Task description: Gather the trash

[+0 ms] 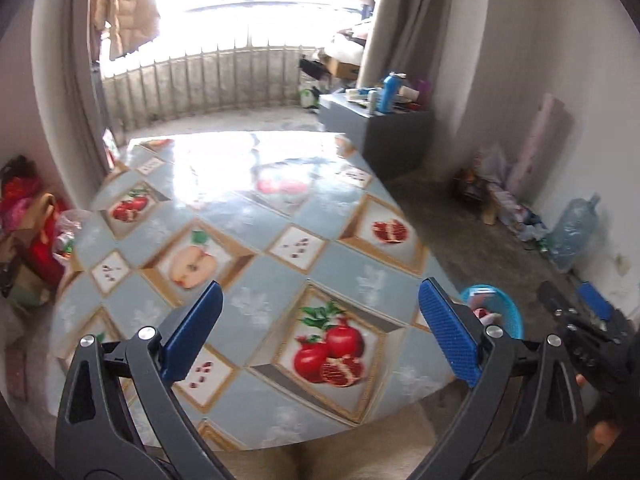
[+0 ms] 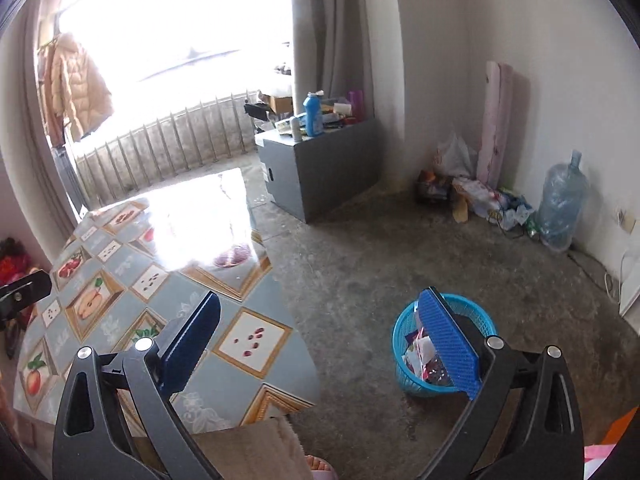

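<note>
A blue mesh trash basket stands on the concrete floor right of the table, holding wrappers and paper scraps; it also shows in the left wrist view. My left gripper is open and empty above the fruit-patterned tabletop. My right gripper is open and empty, hovering over the table's right edge with its right finger in front of the basket. The right gripper also shows at the right edge of the left wrist view. No loose trash shows on the table.
A grey cabinet with bottles stands at the back. Bags, clutter and a large water jug line the right wall. Red bags sit left of the table. A balcony railing is behind.
</note>
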Demonstrator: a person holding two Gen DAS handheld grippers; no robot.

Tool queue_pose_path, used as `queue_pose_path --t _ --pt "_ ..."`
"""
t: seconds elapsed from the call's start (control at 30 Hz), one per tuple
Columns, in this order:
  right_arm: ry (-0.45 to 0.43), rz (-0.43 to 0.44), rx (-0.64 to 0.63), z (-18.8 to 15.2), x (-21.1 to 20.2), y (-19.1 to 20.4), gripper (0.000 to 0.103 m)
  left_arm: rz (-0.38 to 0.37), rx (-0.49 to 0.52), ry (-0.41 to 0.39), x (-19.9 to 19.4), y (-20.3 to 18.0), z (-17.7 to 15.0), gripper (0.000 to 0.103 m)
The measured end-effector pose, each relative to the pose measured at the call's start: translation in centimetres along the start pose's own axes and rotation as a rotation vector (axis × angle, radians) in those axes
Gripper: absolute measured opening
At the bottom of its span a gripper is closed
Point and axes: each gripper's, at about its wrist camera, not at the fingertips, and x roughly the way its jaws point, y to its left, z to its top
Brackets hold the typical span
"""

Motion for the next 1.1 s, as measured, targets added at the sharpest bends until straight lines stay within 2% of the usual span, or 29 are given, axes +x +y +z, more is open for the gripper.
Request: queue_pose_path --t 0.07,0.17,0.27,0.5,0.63,0.77,0.9,1.1 --pt "-0.020 -0.006 -0.016 0.0 -0.9 0.9 0.097 0.070 0.011 -0.022 -0.5 0.6 -0.3 0.094" --pt "-0.040 -0.024 -0.043 0.1 -1.7 1.4 0.097 0.117 0.011 -0.047 -1.4 1.7 -0.9 0.094" --pt "-0.044 -0.044 -0.105 -0.5 -2.2 2.0 0.097 0.161 0.034 -0.038 -1.8 1.9 -1.7 0.094" --pt "0.033 -0.055 -0.191 -3.3 -2.0 1.6 0.097 0.181 -0.019 0.008 -1.2 1.2 -5.1 0.094" --pt "0.136 -0.061 -0.204 -5.2 -0.9 1.7 0.097 0.204 -0.061 0.101 0.2 0.8 -7.0 0.094" --pt "0.202 -0.045 -0.227 -6.7 0.0 2.6 0.096 0.202 -0.068 0.153 0.6 0.3 -8.5 0.094" --pt "0.200 -0.033 -0.243 -6.3 0.0 3.1 0.097 0.221 -0.042 0.160 0.6 -0.1 -8.8 0.094" --pt "0.176 -0.012 -0.254 -4.6 -0.2 3.6 0.097 0.243 -0.065 0.174 1.0 0.5 -8.1 0.094"
